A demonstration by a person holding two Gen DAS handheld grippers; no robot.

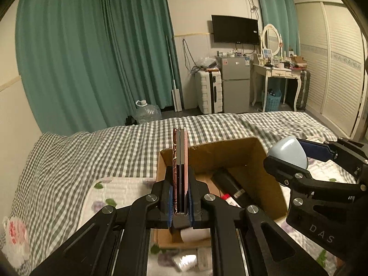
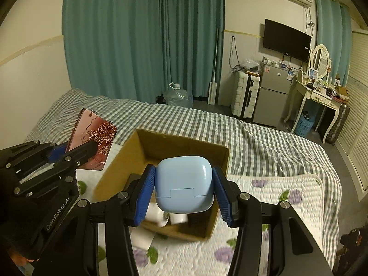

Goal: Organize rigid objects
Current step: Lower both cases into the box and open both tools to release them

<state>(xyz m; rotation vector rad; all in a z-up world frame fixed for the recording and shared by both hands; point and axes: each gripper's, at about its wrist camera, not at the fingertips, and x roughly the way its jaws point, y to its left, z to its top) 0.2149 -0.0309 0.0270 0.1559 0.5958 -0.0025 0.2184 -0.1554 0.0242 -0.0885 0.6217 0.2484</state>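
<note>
My left gripper [image 1: 180, 193] is shut on a pink rose-patterned flat case [image 1: 179, 172], held upright edge-on above the near left corner of an open cardboard box [image 1: 230, 151]. The right wrist view shows that case [image 2: 96, 142] and the left gripper [image 2: 76, 154] at the left. My right gripper [image 2: 184, 184] is shut on a pale blue rounded case [image 2: 184, 184] above the box [image 2: 165, 142]. In the left wrist view this blue case [image 1: 288, 153] hangs over the box's right wall. A black cylinder [image 1: 232, 188] lies inside the box.
The box sits on a floral quilt [image 2: 287, 191] over a grey checked bed [image 1: 92, 151]. White items [image 1: 186, 262] lie on the quilt near the box. A plastic bag [image 1: 16, 237] lies at the left. Fridge, suitcase and dressing table stand beyond the bed.
</note>
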